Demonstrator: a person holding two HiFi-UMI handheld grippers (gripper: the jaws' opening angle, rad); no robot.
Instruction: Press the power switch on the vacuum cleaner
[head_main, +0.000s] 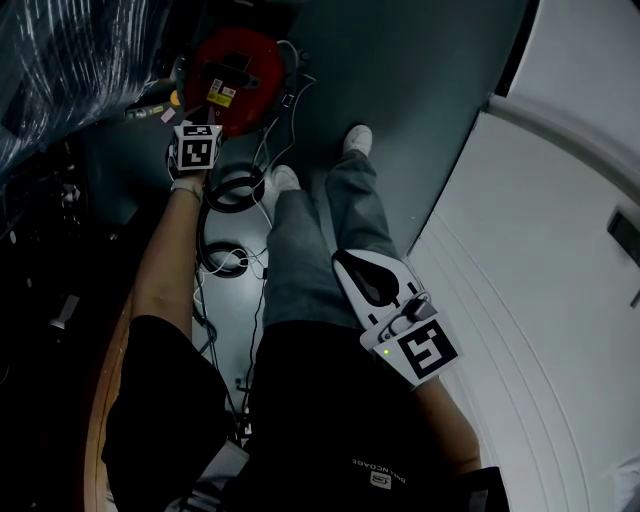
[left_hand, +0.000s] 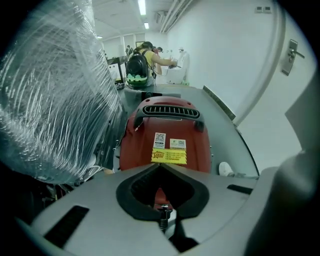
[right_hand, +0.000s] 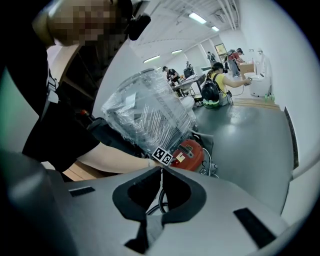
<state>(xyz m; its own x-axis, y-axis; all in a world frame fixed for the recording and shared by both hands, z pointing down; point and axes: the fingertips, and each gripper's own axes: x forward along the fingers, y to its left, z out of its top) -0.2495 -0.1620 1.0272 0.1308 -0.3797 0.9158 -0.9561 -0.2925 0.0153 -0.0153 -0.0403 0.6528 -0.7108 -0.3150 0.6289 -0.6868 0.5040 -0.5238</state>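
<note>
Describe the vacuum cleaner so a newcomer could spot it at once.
On the grey floor, beside the big plastic-wrapped bundle, sits the vacuum cleaner, just ahead of the left claw. It is the only red thing: a rounded body with a black top grille and a yellow label.

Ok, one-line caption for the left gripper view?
Left gripper, jaws shut, aimed at the red vacuum cleaner beside a plastic-wrapped bundle.
</note>
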